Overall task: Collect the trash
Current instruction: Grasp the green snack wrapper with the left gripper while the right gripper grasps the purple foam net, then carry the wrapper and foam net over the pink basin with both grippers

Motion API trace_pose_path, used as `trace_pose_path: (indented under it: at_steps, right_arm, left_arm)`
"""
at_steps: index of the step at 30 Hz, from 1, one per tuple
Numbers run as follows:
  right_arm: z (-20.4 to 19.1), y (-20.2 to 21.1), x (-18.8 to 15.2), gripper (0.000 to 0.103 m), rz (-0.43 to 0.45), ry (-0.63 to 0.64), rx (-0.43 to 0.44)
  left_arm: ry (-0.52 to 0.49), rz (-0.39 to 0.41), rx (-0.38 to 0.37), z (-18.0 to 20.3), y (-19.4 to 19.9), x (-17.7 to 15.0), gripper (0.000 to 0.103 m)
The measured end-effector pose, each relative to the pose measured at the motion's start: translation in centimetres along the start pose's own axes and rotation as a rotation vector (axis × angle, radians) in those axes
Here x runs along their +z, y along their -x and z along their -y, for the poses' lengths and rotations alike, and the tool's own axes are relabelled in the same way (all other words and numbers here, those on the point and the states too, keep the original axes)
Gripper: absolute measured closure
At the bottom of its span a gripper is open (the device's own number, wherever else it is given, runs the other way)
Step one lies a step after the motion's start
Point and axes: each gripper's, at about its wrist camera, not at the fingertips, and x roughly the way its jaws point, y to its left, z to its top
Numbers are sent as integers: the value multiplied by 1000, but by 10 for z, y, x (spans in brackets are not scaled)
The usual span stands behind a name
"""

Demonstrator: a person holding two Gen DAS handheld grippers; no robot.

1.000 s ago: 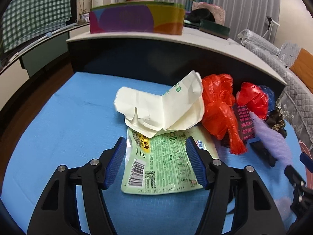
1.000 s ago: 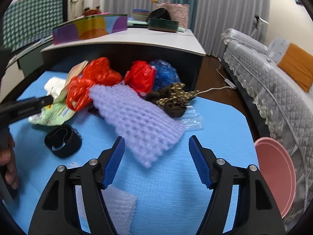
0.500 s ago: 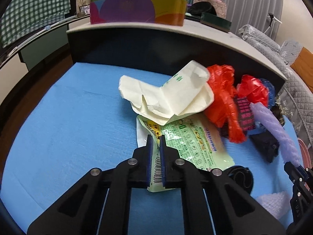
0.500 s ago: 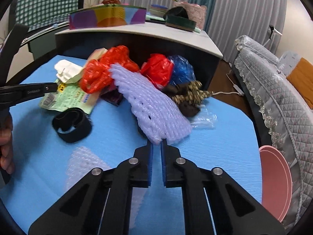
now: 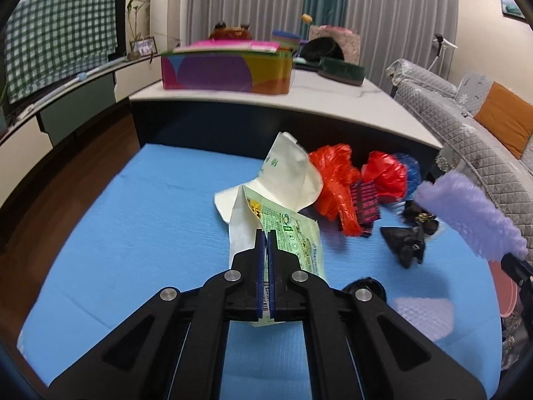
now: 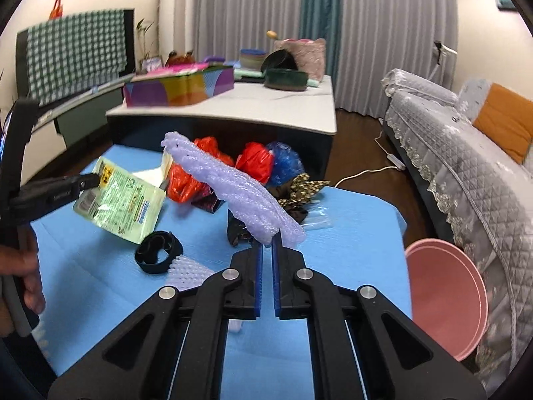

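L tool (image 5: 265,238) clamps green packet (image 5: 293,233); R tool (image 6: 267,245) pinches purple foam net (image 6: 230,183) (long axis up-left).

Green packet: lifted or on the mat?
Lifted. Left claw pinches the green packet; right wrist view shows it hanging above the blue mat.

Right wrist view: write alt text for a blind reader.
The right gripper holds a purple foam net above a blue table strewn with crumpled bags. At left, the left gripper lifts a green wrapper; a pink bin sits right.
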Motion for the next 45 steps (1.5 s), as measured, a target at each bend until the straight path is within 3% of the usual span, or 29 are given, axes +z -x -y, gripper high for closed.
trace_pose_path:
  at_steps: [17, 33, 45]
  right_arm:
    - [37, 78, 2, 98, 55, -122, -61]
    - [78, 121, 11, 98, 100, -229, -114]
    - [126, 142, 18, 98, 119, -309, -163]
  left_arm:
    - [-27, 110, -65, 3, 62, 6, 101]
    - [-69, 172, -138, 26, 84, 10, 101]
    - [-93, 172, -192, 51, 85, 7, 101]
